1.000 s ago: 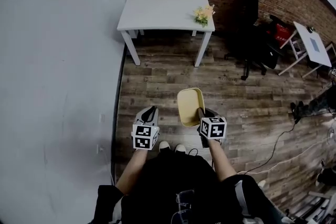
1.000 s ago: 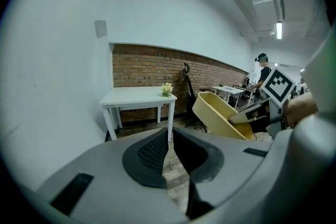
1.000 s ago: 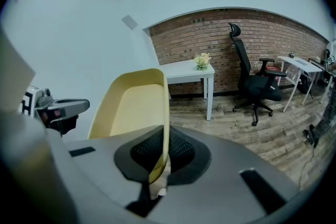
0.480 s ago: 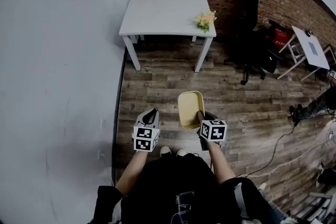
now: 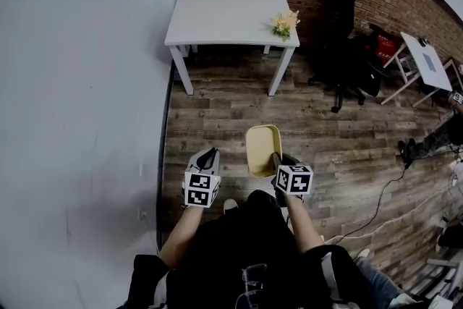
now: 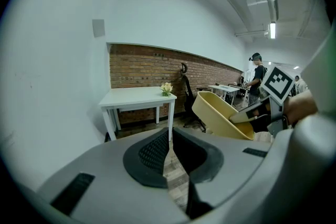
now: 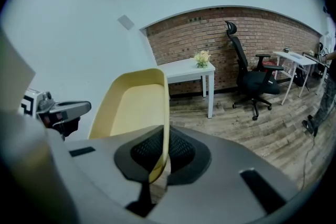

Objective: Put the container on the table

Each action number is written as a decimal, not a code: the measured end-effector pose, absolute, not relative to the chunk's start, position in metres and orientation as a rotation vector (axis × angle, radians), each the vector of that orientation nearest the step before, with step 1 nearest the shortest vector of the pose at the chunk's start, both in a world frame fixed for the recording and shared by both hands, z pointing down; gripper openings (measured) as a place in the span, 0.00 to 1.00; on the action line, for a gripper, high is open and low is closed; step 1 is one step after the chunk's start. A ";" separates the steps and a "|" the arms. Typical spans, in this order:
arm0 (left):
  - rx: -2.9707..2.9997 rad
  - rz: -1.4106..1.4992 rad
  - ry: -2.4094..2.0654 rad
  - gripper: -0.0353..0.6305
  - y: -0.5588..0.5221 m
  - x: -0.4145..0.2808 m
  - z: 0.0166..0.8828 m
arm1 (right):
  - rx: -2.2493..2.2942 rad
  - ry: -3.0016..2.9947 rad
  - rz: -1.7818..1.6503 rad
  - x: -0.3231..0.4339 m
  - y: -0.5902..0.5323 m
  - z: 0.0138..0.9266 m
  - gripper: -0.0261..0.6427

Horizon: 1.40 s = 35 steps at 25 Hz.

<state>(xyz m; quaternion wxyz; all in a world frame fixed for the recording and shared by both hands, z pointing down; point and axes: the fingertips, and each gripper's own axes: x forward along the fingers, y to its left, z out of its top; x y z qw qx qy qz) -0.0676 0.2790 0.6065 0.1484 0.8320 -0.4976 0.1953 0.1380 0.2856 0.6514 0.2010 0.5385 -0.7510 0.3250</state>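
A pale yellow container (image 5: 262,149) hangs in the air over the wooden floor, held by its near rim in my right gripper (image 5: 277,158), which is shut on it. In the right gripper view the container's wall (image 7: 137,105) runs between the dark pads. My left gripper (image 5: 207,157) is shut with nothing in it, level with the right one and to its left. From the left gripper view the container (image 6: 220,115) shows tilted at the right. The white table (image 5: 224,14) stands ahead against the brick wall.
A small bunch of flowers (image 5: 283,23) sits at the table's right edge. A black office chair (image 5: 346,61) stands to the right of the table, with another white table (image 5: 428,61) beyond it. Cables (image 5: 391,192) lie on the floor at the right. A white wall runs along the left.
The table and the floor have slid a little nearer in the head view, while both grippers and the container keep their places relative to each other.
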 end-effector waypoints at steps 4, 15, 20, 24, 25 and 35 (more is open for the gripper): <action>2.400 0.559 -1.425 0.10 0.273 -0.074 0.605 | 1.512 -2.094 0.901 0.132 0.283 0.648 0.08; 2.402 0.556 -1.399 0.10 0.262 -0.079 0.610 | 1.516 -2.067 0.887 0.128 0.274 0.647 0.08; 2.398 0.567 -1.404 0.10 0.254 -0.079 0.613 | 1.504 -2.053 0.889 0.130 0.265 0.655 0.08; 2.385 0.569 -1.410 0.10 0.242 -0.082 0.617 | 1.492 -2.042 0.892 0.128 0.253 0.663 0.08; 2.382 0.572 -1.409 0.10 0.238 -0.083 0.618 | 1.491 -2.039 0.893 0.127 0.249 0.665 0.08; 2.381 0.601 -1.420 0.10 0.178 -0.084 0.621 | 1.481 -2.059 0.900 0.123 0.181 0.668 0.08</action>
